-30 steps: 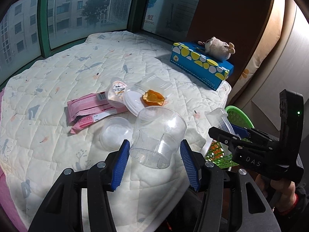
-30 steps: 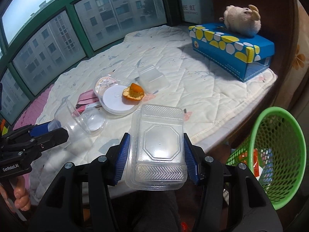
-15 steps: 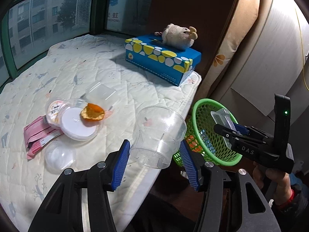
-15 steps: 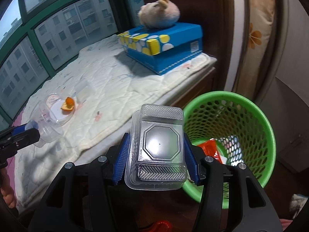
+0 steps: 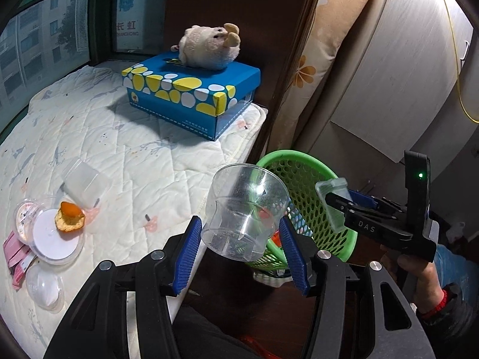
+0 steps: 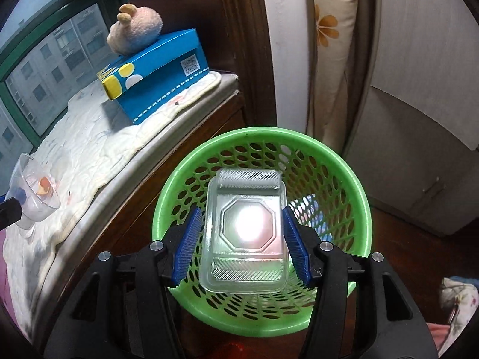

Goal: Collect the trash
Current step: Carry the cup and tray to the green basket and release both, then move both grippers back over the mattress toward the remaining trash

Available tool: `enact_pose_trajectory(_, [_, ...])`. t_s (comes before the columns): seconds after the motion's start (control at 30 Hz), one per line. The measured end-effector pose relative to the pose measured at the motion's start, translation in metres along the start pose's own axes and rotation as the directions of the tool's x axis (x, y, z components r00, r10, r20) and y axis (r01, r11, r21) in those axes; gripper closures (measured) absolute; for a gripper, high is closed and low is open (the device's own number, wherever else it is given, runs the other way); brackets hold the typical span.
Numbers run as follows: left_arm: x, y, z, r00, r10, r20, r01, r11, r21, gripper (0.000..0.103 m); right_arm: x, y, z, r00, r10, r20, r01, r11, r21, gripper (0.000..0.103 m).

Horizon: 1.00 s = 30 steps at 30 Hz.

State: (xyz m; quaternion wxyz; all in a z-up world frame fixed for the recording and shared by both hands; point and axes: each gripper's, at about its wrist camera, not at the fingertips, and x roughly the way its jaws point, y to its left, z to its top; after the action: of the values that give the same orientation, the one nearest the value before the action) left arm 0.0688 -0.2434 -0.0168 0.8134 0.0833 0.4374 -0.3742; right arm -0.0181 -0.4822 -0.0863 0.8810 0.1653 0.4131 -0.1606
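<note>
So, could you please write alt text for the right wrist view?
The right tongs, jaws just opening, hang over a green mesh basket with a clear plastic tray loose between the blue pads. To the left, a quilted mat bears a blue box topped by a plush toy.

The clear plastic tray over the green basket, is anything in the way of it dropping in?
Nothing visible blocks it. The clear plastic tray sits directly above the green basket's open mouth, between the right tool's jaws, which have just been opening.
</note>
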Motion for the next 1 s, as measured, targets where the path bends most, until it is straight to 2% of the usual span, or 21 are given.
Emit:
enact_pose_trajectory(0.07, [0.008, -0.007, 0.004, 1.0, -0.007, -0.013, 0.008, 1.0, 0.011, 0.051, -0.001, -0.006, 0.0, 1.0, -0.004, 0.008, 0.004, 1.0, 0.017, 0.04])
enact_pose_trajectory(0.67, [0.075, -0.058, 0.015, 0.991, -0.05, -0.123, 0.059, 0.996, 0.07, 0.051, -0.036, -0.03, -0.015, 0.998, 0.016, 0.062, -0.023, 0.994, 0.107, 0.037])
enact_pose_trajectory(1.0, [0.094, -0.081, 0.014, 0.984, -0.095, -0.154, 0.108, 0.991, 0.077, 0.049, -0.045, -0.041, -0.026, 0.998, 0.009, 0.067, -0.018, 0.989, 0.145, 0.036])
